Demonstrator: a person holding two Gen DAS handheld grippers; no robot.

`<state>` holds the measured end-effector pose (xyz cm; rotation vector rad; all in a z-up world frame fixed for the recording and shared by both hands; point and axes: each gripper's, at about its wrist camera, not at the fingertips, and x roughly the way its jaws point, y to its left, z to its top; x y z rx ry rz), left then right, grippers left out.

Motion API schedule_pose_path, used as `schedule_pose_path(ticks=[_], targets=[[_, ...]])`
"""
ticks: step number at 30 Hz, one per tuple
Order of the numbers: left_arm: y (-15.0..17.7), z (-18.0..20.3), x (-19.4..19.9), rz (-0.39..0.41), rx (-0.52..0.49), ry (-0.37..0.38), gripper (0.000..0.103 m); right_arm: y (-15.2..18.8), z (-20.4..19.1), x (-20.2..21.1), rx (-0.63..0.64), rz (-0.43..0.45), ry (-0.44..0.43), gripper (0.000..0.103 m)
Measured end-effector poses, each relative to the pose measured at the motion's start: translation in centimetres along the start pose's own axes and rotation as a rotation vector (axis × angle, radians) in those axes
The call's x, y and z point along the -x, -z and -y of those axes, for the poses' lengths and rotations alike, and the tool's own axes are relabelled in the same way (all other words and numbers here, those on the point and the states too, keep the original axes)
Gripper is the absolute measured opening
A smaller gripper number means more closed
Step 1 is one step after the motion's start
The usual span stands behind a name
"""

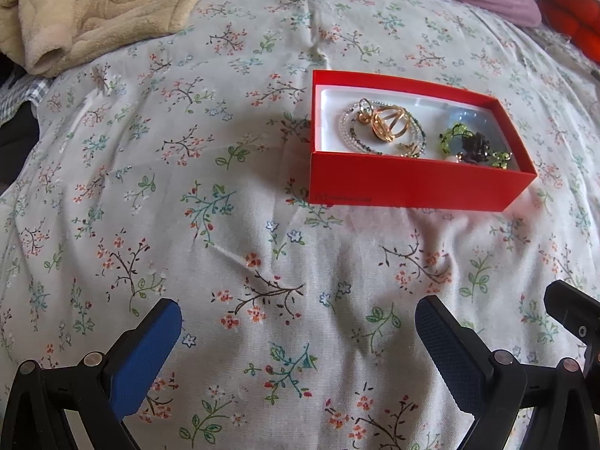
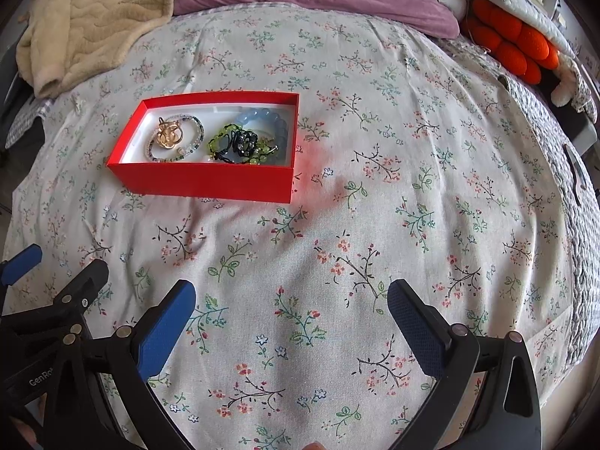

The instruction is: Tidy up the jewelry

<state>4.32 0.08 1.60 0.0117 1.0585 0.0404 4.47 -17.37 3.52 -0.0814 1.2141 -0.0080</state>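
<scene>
Both tools [image 1: 298, 332] [image 2: 291, 311] gape empty; red box [image 2: 210, 182] holds jewelry [image 2: 213, 137].

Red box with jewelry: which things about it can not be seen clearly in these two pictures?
- Left wrist view: the red box near wall hides the lowest jewelry.
- Right wrist view: the green and black beads overlap, so the piece count is unclear.
- Small print on the box front is too small.

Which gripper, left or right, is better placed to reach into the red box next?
Probably the left gripper: the red box lies nearer ahead of it. From the right gripper, open too, the box sits farther off to the left.
</scene>
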Motion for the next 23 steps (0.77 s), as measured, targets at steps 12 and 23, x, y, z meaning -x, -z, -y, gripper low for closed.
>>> schedule_pose_path(ticks=[12,23], targets=[[0.1,-0.1,0.0,0.000,0.004,-0.012,0.102,0.0,-0.1,-0.2,0.001,-0.003,0.003,0.103],[0.2,-0.3,-0.9,0.008,-0.005,-0.028,0.102,0.4,-0.1,-1.2,0.011,-0.013,0.032,0.103]])
